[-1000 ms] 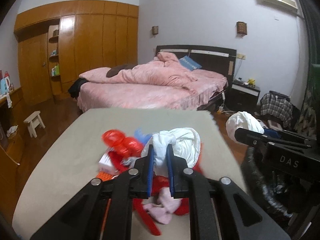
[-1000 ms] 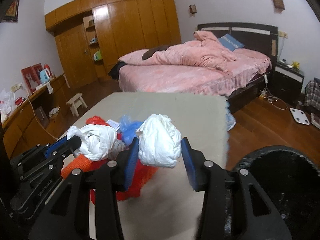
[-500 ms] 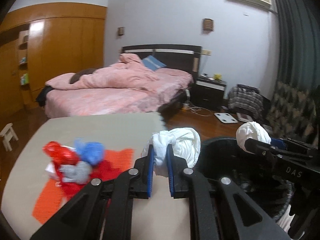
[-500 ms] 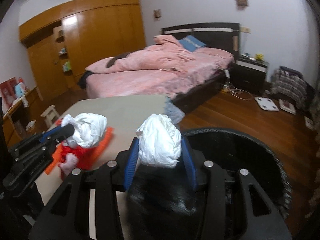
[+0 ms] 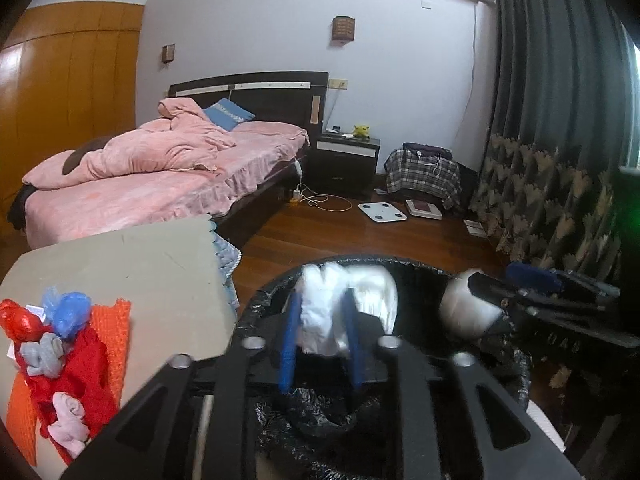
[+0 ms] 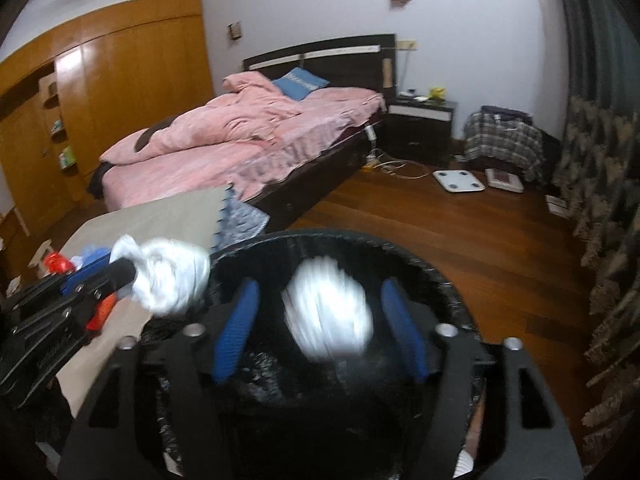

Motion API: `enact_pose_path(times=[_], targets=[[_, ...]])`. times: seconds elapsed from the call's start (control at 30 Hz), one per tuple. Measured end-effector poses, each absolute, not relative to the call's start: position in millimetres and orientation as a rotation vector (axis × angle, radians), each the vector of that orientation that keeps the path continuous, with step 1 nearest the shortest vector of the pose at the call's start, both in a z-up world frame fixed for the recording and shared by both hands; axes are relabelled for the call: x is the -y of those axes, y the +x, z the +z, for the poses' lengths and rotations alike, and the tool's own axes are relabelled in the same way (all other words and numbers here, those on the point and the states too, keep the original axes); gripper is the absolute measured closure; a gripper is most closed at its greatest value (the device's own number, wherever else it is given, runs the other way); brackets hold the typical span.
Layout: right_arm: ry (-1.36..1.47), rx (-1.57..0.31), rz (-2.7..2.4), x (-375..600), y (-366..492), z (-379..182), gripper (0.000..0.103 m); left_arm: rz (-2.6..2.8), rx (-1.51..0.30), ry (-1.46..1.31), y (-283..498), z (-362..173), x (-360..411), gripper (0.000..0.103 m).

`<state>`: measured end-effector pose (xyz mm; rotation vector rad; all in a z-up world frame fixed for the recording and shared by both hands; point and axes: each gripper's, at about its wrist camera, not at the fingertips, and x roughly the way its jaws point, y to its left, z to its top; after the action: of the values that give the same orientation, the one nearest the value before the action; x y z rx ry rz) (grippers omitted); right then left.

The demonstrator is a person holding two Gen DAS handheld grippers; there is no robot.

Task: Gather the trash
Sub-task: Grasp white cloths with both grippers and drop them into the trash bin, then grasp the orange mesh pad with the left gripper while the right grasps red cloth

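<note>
A black bin lined with a black bag (image 5: 264,300) (image 6: 440,276) stands beside the table. My left gripper (image 5: 322,332) sits over the bin, its blue fingers (image 5: 289,332) parted around a white crumpled wad (image 5: 320,320); whether they still grip it is unclear. It shows at the left in the right wrist view (image 6: 168,276). My right gripper (image 6: 320,312) is open over the bin. Its white wad (image 6: 328,312) is blurred between the spread fingers (image 6: 236,328), touching neither. That wad also shows in the left wrist view (image 5: 464,312).
On the beige table (image 5: 140,264) lies a pile of red, orange, blue, grey and pink trash (image 5: 60,352). Behind are a pink bed (image 5: 160,176), a nightstand (image 5: 346,156), a white scale (image 5: 382,212) on the wood floor and dark curtains (image 5: 560,120).
Both grippers swung right from the table to over the bin. The right gripper's jaws opened and let go of its white wad, which drops. The left jaws have widened.
</note>
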<state>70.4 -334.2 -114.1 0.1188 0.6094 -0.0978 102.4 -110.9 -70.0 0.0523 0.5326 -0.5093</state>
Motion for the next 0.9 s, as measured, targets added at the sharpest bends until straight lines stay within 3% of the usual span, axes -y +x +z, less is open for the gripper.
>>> enact_pose_path(times=[0.1, 0.3, 0.9], targets=[[0.118, -0.588, -0.126, 336.0, 68.7, -112.8, 0.016, -0.485, -0.524, 0.06, 101.9, -69.1, 100.6, 0.061], [0.125, -0.565, -0.083, 316.4, 72.4, -107.0, 0.007, -0.362, -0.504, 0.055, 99.9, -64.8, 52.4, 0.04], [0.035, -0.607, 0.309, 120.3, 133.3, -121.4, 0.007, 0.08, -0.558, 0.033, 78.0, -96.1, -126.6, 0.036]])
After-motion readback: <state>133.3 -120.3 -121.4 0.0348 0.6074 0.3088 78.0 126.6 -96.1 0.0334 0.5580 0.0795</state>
